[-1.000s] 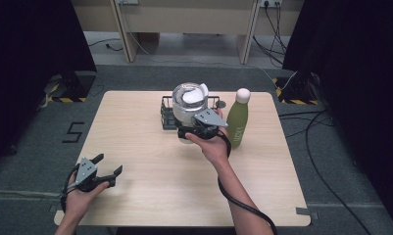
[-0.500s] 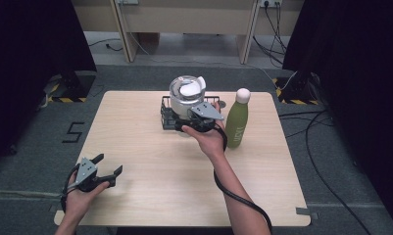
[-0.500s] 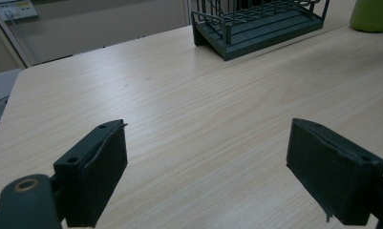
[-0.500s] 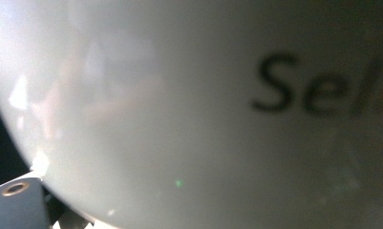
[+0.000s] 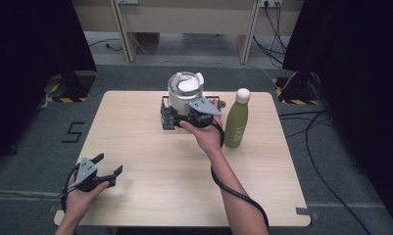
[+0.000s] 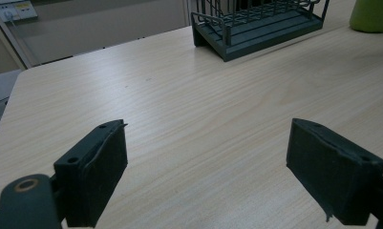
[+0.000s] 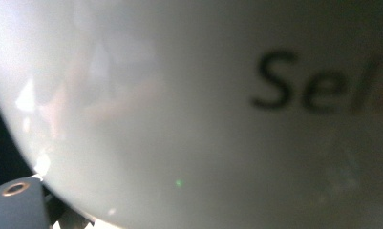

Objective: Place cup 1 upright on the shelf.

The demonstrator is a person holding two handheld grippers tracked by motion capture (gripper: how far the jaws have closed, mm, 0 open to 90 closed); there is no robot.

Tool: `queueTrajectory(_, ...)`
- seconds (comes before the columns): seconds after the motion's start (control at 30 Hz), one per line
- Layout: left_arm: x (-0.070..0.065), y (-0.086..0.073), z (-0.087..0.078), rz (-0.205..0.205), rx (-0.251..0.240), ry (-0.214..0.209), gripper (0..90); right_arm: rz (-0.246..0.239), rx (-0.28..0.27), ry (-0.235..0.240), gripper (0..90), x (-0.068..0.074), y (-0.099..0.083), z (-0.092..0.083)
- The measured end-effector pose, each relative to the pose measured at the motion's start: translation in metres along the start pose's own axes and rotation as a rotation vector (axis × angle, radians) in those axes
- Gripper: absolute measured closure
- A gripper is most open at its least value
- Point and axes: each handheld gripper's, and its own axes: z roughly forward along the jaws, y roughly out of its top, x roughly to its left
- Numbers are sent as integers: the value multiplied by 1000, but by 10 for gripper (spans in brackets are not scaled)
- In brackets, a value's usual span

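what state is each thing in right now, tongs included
left tongs: open, nothing between the jaws, held low over the table's near left corner
right tongs: up against the white pot, jaws hidden, open or shut can't be told
white pot: upright in the wire rack, lid on
wire rack: flat on the table, carrying the pot
green bottle: standing upright, capped, right of the rack

"Sel" shows on the white container (image 7: 189,114).

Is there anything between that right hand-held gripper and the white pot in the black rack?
Nothing visible. The right hand-held gripper is right up against the white pot, whose wall looms close in its own view. The green bottle stands off to one side.
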Motion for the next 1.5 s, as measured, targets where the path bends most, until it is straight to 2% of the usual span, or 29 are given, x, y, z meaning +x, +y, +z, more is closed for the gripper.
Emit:
queueTrajectory(0.93,0,1,1,3,-1,-1,132,16,-25,-18,104,-3,19,21)
queueTrajectory(1.13,0,1,2,3,-2,-3,132,14,-23,-17,104,-2,22,27)
queueTrajectory(1.17,0,1,2,4,-3,-2,132,-3,-27,-20,104,-4,23,28)
queueTrajectory(1.2,0,1,2,4,-3,-3,132,14,-22,-18,104,-2,23,29)
queueTrajectory(1.5,-2,1,3,9,-2,-10,133,15,-23,-26,104,-3,29,33)
